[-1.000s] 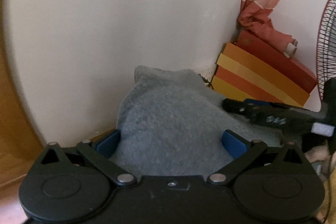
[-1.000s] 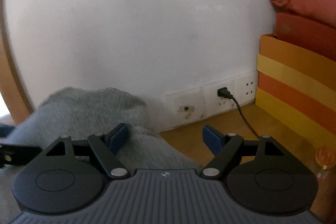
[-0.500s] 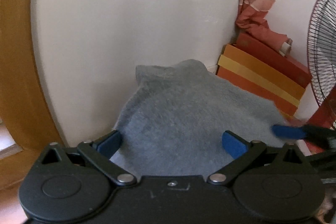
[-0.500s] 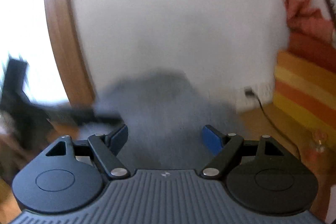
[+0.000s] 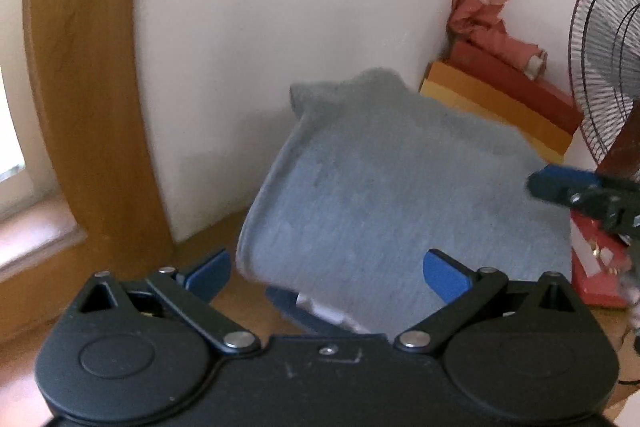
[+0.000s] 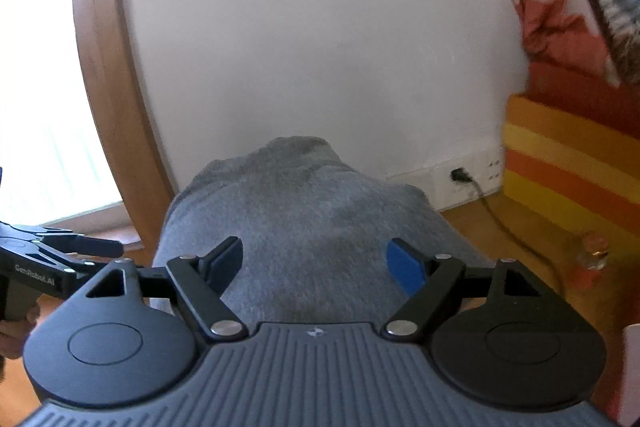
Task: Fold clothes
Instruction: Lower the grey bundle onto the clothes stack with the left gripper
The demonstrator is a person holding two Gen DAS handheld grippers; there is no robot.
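the gray cloth (image 5: 392, 195) hides what is under it, and its near end slips behind the claw bodies. the fan (image 5: 608, 67) is cut off. the hand (image 6: 16, 323) barely shows.

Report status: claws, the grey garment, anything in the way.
Left claw open, right claw open, neither gripping. Grey garment lies folded on the wooden surface by the wall. Power cable trails to its right, clear of it.

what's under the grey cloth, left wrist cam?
Under the grey cloth's near edge, a dark blue garment with a white tag peeks out on the wooden table. The rest is covered.
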